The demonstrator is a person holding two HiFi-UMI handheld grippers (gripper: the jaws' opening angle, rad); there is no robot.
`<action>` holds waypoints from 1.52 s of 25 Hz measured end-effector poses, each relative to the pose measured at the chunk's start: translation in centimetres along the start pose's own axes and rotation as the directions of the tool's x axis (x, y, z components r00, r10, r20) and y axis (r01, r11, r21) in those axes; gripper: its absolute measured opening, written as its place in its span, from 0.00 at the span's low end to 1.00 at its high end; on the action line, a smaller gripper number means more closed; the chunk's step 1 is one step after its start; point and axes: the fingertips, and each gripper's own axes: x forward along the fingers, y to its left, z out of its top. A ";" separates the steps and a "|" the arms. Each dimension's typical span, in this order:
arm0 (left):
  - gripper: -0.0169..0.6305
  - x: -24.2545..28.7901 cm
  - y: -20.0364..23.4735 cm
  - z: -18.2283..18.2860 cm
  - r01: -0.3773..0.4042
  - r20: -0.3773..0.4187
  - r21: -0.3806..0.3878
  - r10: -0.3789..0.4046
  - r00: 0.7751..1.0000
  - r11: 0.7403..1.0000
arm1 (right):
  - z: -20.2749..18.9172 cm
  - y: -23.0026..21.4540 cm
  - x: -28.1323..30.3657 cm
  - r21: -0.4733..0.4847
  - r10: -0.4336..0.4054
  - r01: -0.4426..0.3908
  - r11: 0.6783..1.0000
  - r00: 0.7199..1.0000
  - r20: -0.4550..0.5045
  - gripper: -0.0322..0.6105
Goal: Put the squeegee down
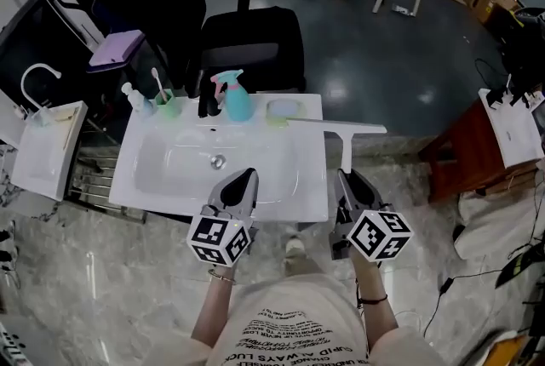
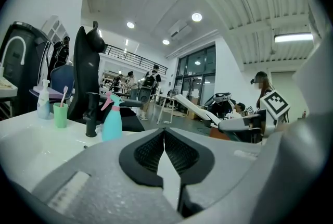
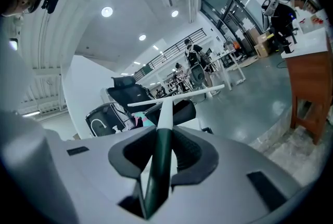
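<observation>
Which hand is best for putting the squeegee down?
Right. The right gripper clamps the white T-shaped squeegee by its dark handle, just beside the white sink. The left gripper is shut and empty.

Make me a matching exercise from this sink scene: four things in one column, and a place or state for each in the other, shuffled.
Things:
1. squeegee
2. spray bottle
3. green cup
4. left tool

Places or states:
A. shut, with nothing in it
B. holds a toothbrush
C. gripped by its handle in the right tool
D. stands beside the black faucet

Pairs: 1-C, 2-D, 3-B, 4-A
</observation>
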 end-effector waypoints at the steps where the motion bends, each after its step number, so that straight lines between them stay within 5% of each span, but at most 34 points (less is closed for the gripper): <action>1: 0.06 0.4 0.3 -0.2 -0.007 -0.004 -0.005 0.007 1.000 1.000 | -0.1 -0.2 0.6 0.002 0.004 -0.004 1.000 1.000 -0.010 0.20; 20: 0.06 5.6 3.0 -5.1 -0.089 -0.121 -0.136 0.073 0.990 0.987 | -4.1 -3.3 8.0 0.029 0.031 -0.025 0.999 0.977 -0.213 0.20; 38: 0.06 7.9 3.6 -9.5 -0.025 -0.254 -0.209 -0.029 0.967 0.978 | -8.8 -5.1 10.6 -0.003 -0.086 0.092 0.996 0.925 -0.370 0.20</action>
